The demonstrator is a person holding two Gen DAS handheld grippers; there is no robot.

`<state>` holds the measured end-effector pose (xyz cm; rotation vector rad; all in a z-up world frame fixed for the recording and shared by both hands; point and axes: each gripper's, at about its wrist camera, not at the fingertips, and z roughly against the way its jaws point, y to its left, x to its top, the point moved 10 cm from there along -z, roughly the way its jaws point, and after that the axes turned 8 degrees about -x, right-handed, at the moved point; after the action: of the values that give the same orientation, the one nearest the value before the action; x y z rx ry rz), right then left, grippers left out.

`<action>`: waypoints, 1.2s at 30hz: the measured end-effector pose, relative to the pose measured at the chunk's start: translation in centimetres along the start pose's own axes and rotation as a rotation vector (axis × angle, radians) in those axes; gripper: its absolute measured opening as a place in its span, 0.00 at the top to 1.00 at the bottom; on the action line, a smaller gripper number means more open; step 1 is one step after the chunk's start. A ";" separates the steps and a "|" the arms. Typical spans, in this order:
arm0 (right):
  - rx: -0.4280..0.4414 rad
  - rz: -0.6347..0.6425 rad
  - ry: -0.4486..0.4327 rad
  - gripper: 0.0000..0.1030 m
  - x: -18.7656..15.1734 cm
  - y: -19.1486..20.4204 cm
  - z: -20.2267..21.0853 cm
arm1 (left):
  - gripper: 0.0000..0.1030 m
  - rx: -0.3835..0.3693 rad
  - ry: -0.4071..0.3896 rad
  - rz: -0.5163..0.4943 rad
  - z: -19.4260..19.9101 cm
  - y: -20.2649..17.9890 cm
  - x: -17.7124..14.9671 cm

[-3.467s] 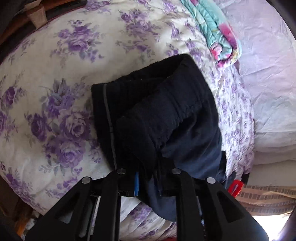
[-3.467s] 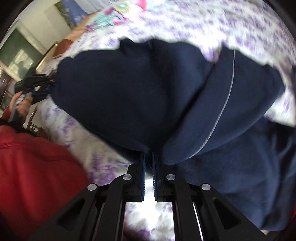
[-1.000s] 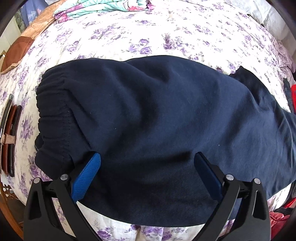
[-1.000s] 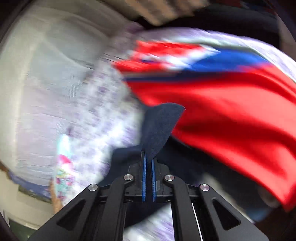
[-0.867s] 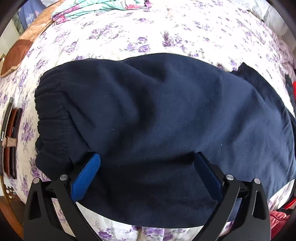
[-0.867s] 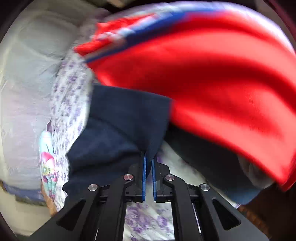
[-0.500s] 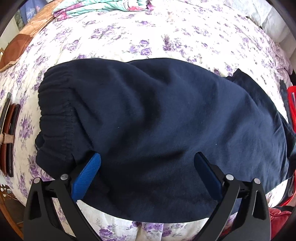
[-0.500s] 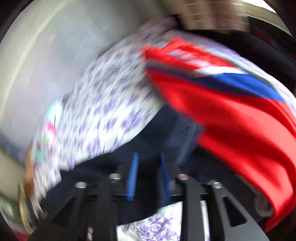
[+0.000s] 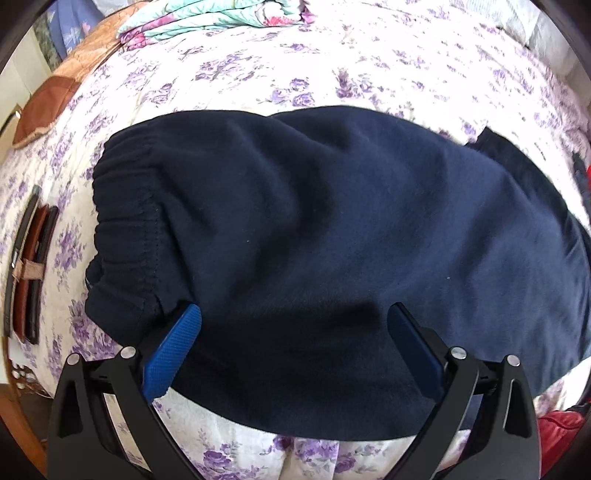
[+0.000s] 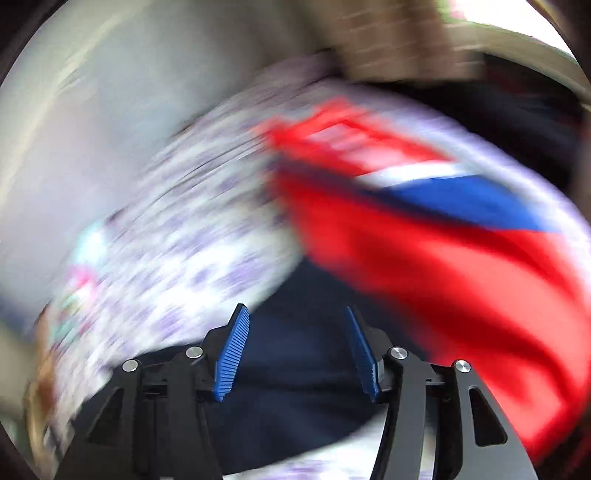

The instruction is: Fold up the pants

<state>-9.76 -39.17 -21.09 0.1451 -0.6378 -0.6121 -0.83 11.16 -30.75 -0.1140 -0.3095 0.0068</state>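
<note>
Navy pants laid out flat on the floral bed, both grippers spread and holding nothing

The pants [image 9: 314, 251] are spread across the bedspread [image 9: 369, 66] with the elastic waistband [image 9: 125, 229] at the left and the legs running off to the right, apparently so that the cloth can be smoothed before a fold is made. The left gripper [image 9: 291, 339] is held wide above the near edge of the fabric, nothing being clasped between its blue pads [image 9: 173, 347]. In the heavily blurred right wrist view, the right gripper [image 10: 295, 347] is also seen parted and empty over dark cloth, beside a red garment [image 10: 461, 258]. A belt [image 9: 26, 273] and a folded quilt [image 9: 221, 14] are left well apart from the pants.
</note>
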 end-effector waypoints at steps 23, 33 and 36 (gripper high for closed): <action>0.513 0.570 0.416 0.41 -7.4 31.3 -11.3 | 0.05 -0.002 -0.094 0.100 3.3 2.7 -3.3; 0.323 0.738 0.389 0.95 -10.4 34.4 -15.8 | 0.04 0.112 -0.117 0.016 2.1 2.5 -4.0; 0.286 0.738 0.467 0.93 -11.4 34.3 -19.3 | 0.04 0.102 -0.123 0.022 2.1 2.6 -4.0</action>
<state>11.32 -5.77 -31.77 0.2910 -0.2806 0.2303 -5.29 13.89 -30.28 -0.0159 -0.4299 0.0516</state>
